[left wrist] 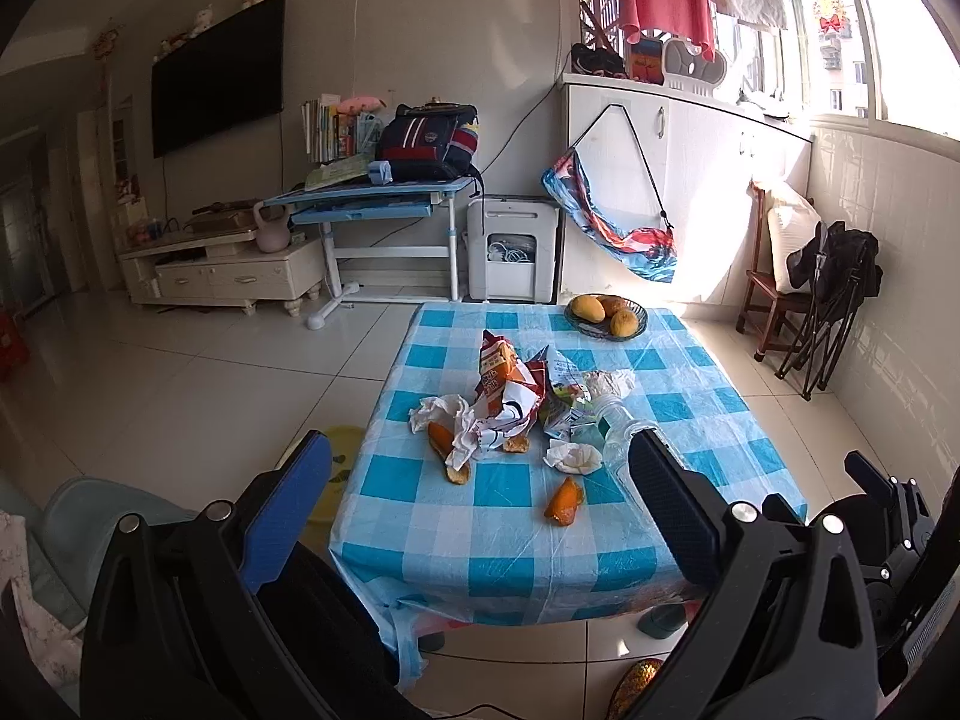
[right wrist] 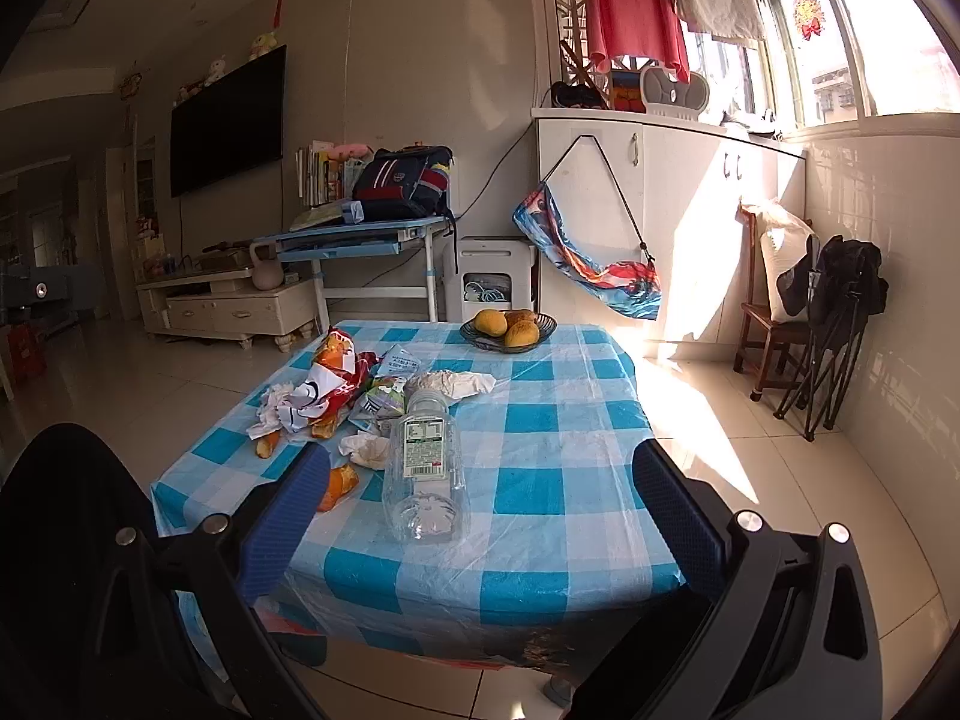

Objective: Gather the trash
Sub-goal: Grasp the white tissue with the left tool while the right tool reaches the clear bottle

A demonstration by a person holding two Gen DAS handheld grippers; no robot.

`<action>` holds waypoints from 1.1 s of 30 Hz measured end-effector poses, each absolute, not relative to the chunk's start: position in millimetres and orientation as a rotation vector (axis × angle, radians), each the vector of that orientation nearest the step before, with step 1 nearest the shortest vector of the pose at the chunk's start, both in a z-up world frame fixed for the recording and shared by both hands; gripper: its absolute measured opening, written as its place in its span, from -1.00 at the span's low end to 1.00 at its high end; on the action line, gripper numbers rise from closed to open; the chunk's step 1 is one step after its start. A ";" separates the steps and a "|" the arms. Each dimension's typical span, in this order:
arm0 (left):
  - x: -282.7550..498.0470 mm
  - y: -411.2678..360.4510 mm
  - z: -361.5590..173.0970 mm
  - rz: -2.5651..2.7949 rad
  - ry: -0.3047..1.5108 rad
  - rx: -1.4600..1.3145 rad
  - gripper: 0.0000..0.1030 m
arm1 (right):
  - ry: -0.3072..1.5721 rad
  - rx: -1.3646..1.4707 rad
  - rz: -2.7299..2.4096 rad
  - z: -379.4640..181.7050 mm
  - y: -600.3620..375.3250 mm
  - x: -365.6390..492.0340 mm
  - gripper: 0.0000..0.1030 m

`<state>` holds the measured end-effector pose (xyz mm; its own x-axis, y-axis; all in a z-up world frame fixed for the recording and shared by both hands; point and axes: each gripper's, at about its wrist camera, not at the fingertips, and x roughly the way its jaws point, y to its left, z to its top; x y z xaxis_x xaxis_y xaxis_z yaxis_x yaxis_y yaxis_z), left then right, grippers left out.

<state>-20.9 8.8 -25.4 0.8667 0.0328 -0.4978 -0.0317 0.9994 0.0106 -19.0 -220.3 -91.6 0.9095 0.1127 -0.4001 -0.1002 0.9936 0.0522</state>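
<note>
A pile of trash lies on the blue checked table [left wrist: 516,564]: snack wrappers [left wrist: 504,378], crumpled tissues [left wrist: 573,456], orange peels [left wrist: 564,501] and an empty clear plastic bottle [right wrist: 423,468] lying on its side. My left gripper [left wrist: 480,498] is open, above the table's near edge, short of the pile. My right gripper [right wrist: 480,510] is open, with the bottle lying between and beyond its fingers. In the right wrist view the wrappers [right wrist: 327,384], tissues [right wrist: 369,447] and a peel [right wrist: 339,483] lie left of the bottle.
A dark bowl of mangoes [left wrist: 606,315] stands at the table's far edge, also in the right wrist view [right wrist: 509,327]. A yellow bin [left wrist: 333,480] stands on the floor left of the table. A wooden chair [right wrist: 774,336] and folded chair stand at the right wall.
</note>
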 end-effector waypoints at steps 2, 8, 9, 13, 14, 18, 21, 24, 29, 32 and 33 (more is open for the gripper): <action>-17.9 20.1 -28.0 0.056 0.532 -0.012 0.87 | 0.427 0.024 0.128 -91.9 -216.0 -14.7 0.89; -5.0 57.6 -39.1 0.128 0.576 -0.053 0.87 | 0.499 -0.015 0.182 -98.1 -203.5 10.3 0.89; -2.4 63.1 -41.5 0.136 0.584 -0.062 0.87 | 0.518 -0.021 0.191 -99.5 -201.4 15.8 0.89; 15.4 79.3 -51.0 0.156 0.626 -0.097 0.86 | 0.565 -0.055 0.224 -103.0 -196.0 31.4 0.88; 20.8 81.4 -53.8 0.157 0.637 -0.102 0.86 | 0.571 -0.064 0.230 -102.9 -195.4 35.3 0.88; 39.0 81.9 -68.1 0.157 0.676 -0.099 0.86 | 0.604 -0.064 0.245 -105.7 -195.4 48.6 0.88; 52.4 79.2 -79.1 0.148 0.707 -0.097 0.86 | 0.637 -0.040 0.244 -114.2 -197.5 56.0 0.88; 66.6 71.8 -90.9 0.135 0.740 -0.080 0.87 | 0.681 -0.016 0.240 -124.3 -198.0 62.6 0.88; 92.3 61.5 -108.8 0.112 0.789 -0.052 0.86 | 0.697 0.006 0.235 -127.3 -195.7 67.5 0.88; 108.0 48.7 -114.1 0.072 0.794 -0.029 0.86 | 0.709 0.026 0.227 -130.1 -196.1 71.7 0.88; 113.4 43.4 -115.2 0.058 0.793 -0.015 0.86 | 0.711 0.032 0.224 -131.0 -196.0 73.4 0.88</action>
<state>113.4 43.4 -115.2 0.7003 0.0464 -0.7123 -0.0575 0.9983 0.0084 73.4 -196.0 -131.0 0.7351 0.2145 -0.6431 -0.1927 0.9756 0.1052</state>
